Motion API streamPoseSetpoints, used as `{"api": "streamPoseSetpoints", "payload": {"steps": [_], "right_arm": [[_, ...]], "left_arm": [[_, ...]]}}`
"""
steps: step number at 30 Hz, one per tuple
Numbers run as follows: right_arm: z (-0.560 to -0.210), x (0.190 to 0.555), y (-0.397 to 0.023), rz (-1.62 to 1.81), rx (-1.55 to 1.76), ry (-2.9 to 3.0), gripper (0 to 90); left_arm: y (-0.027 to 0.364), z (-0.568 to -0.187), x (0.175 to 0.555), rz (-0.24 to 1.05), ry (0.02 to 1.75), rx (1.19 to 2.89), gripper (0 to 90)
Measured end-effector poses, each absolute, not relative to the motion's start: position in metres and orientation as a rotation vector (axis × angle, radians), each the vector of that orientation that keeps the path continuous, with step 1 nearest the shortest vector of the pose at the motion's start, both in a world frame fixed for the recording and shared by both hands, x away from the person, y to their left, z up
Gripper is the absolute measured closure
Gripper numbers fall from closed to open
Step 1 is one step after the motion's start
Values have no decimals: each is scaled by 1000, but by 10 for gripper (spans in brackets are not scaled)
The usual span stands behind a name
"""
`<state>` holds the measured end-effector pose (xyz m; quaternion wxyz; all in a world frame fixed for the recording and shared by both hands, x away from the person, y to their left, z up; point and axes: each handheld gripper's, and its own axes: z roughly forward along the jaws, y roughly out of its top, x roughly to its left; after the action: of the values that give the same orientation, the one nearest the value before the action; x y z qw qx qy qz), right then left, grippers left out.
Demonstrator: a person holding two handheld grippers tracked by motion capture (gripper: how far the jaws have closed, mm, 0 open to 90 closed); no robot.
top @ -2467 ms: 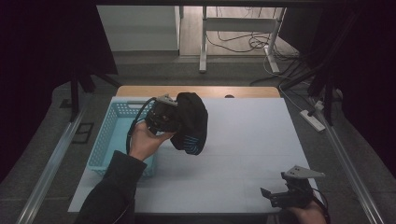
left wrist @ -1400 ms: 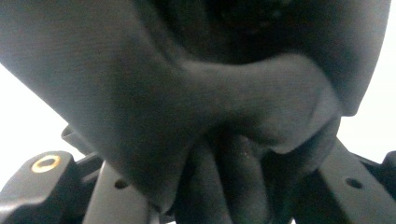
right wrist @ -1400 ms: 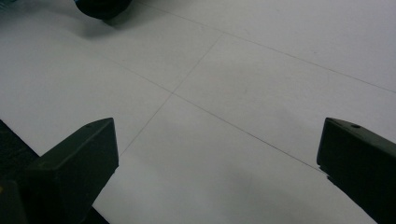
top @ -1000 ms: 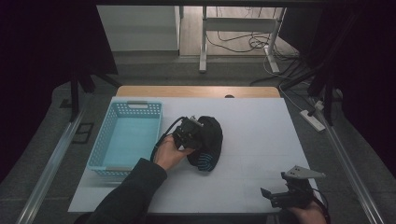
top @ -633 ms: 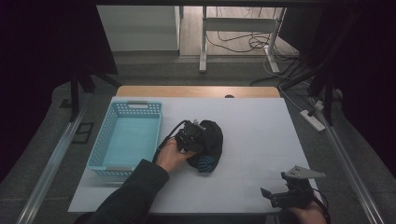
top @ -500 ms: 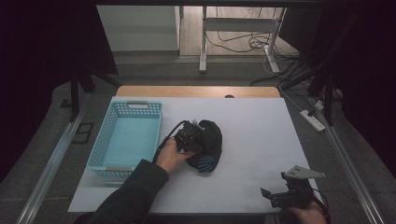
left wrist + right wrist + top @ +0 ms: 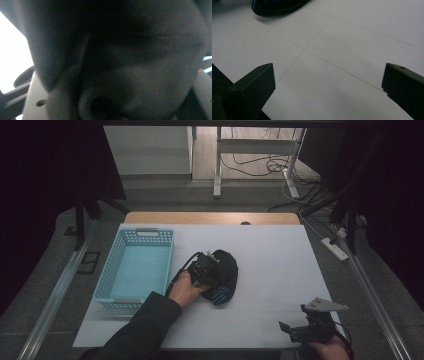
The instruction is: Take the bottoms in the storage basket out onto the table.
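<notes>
Item 1, nearest me: my right tool point(image 7: 300, 334), held at the front right corner of the counter point(image 7: 270, 250). In the right gripper view its two black jaws stand wide apart with bare white surface between them; it holds nothing. A grey three-cornered plate sits on top of it. My right hand point(image 7: 327, 351) grips it at the bottom edge of the high view.

Item 2: my left sleeve point(image 7: 142, 330), dark, reaching in from the bottom left toward the middle of the counter.

Item 3: my left hand point(image 7: 186, 289) and left tool point(image 7: 206, 270), pressed against a dark glove point(image 7: 225, 270) with light blue markings at its near end. The glove lies on the counter near the middle, just right of the basket. The left gripper view is dark, blurred fabric up close; I cannot tell how the left jaws stand.

Item 4: a light blue plastic basket point(image 7: 107, 280), open-topped with perforated walls, on the left part of the counter, apart from the glove.

Item 5: the wooden back edge point(image 7: 210, 218) of the counter, with a white covering in front of it.

Item 6, farthest: grey floor point(image 7: 165, 195) beyond the counter, with white desk legs point(image 7: 218, 165) and loose cables point(image 7: 255, 167).
</notes>
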<state>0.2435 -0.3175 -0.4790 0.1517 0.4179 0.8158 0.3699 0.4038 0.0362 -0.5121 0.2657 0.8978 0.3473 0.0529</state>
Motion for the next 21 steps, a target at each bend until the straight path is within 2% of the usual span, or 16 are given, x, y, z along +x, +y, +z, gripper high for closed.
{"api": "streamPoseSetpoints", "payload": {"steps": [10,18,19,21], "right_arm": [[-479,244,-317,1061,1195,2346,0],[-479,245,-317,1066,1186,2350,0],[-479,245,-317,1065,1184,2352,0],[-479,245,-316,1069,1183,2351,0]], "left_arm": [[36,-517,404,182,901,2407,175],[38,-511,402,134,877,2358,143],[38,-510,402,124,876,2352,82],[38,-509,401,130,872,2351,67]]}}
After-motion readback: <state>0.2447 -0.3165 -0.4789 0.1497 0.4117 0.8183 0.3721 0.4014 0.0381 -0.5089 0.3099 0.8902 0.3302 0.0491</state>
